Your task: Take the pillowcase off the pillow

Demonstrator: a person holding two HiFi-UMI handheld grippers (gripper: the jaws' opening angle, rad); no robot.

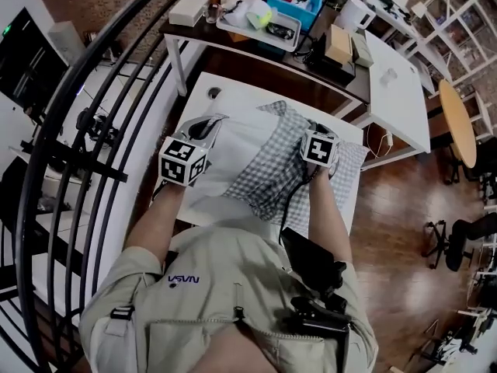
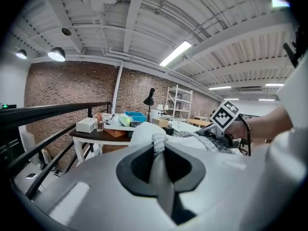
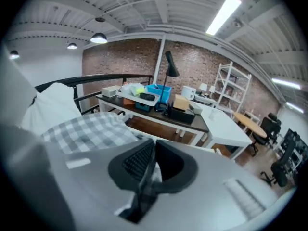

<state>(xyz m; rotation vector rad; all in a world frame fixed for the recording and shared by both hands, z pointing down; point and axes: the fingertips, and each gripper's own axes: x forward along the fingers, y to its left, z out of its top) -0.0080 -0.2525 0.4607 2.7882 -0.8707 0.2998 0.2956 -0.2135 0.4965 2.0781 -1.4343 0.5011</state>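
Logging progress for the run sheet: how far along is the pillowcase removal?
Done: much of the white pillow is bare; the checked pillowcase lies over its right side. In hand: left claw shut on what looks like a pillow corner, right claw shut on the pillowcase. Left: pull the case fully clear.

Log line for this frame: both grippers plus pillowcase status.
left gripper: shut on pillow | right gripper: shut on pillowcase | pillowcase: partly off pillow
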